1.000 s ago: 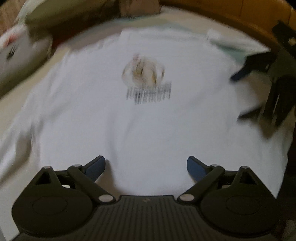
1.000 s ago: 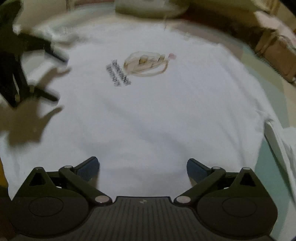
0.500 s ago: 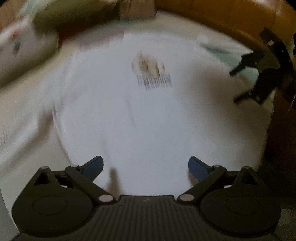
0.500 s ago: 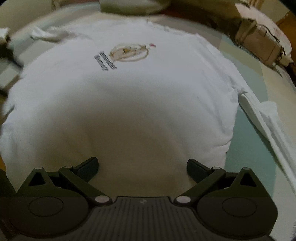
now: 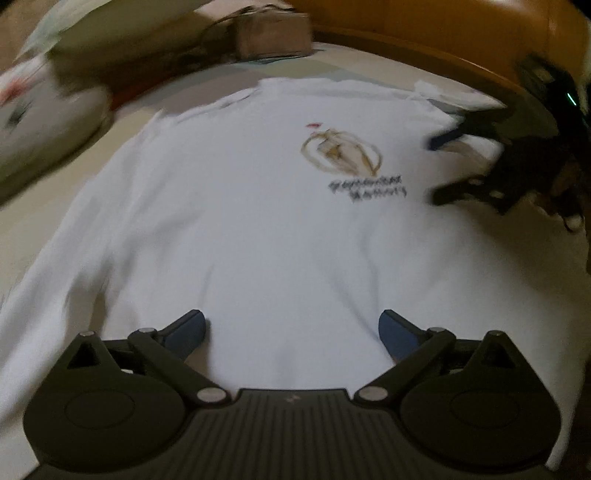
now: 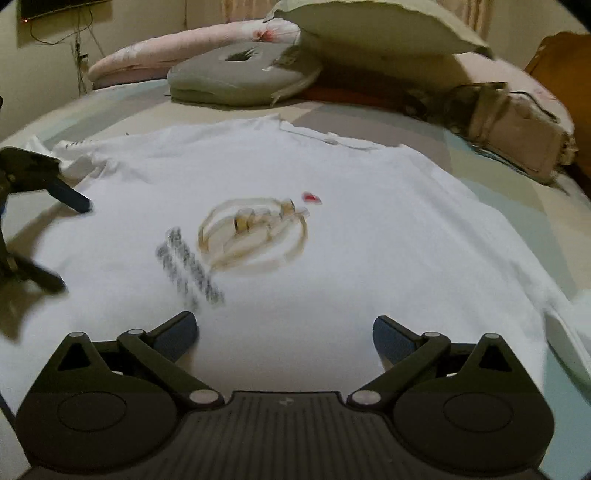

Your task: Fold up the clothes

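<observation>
Both sets of jaws stand wide apart and hold nothing. The left gripper [image 5: 291, 330] hovers over the lower part of a white cotton T-shirt [image 5: 258, 236], its blue-padded fingertips [image 5: 188, 332] spread above plain cloth; the right gripper [image 6: 284, 332] hangs over the same shirt from another side, its fingertips [image 6: 388, 338] equally spread, with the print just ahead of them. That print — a gold-brown looping emblem [image 6: 255, 236] with a small red mark beside it and two lines of dark lettering [image 6: 188, 273] — sits near the middle of the chest, blurred in both views so the words cannot be read. The shirt lies spread out flat, front side up, on a bed with a pale patterned sheet [image 6: 498, 173], one sleeve trailing off past the right edge of the right wrist view. In the left wrist view the right gripper shows at the right edge, over the shirt's side near the emblem; in the right wrist view the left gripper appears at the left edge, its two fingers open above the cloth. Farther out, at the head of the bed, lie a grey round cushion with a hollow in its centre [image 6: 240, 74], a pink floral pillow [image 6: 184, 48] behind it, a large pale pillow [image 6: 376, 26] and a beige handbag [image 6: 513, 125] — beyond them an orange-brown wooden bed frame [image 5: 424, 33].
</observation>
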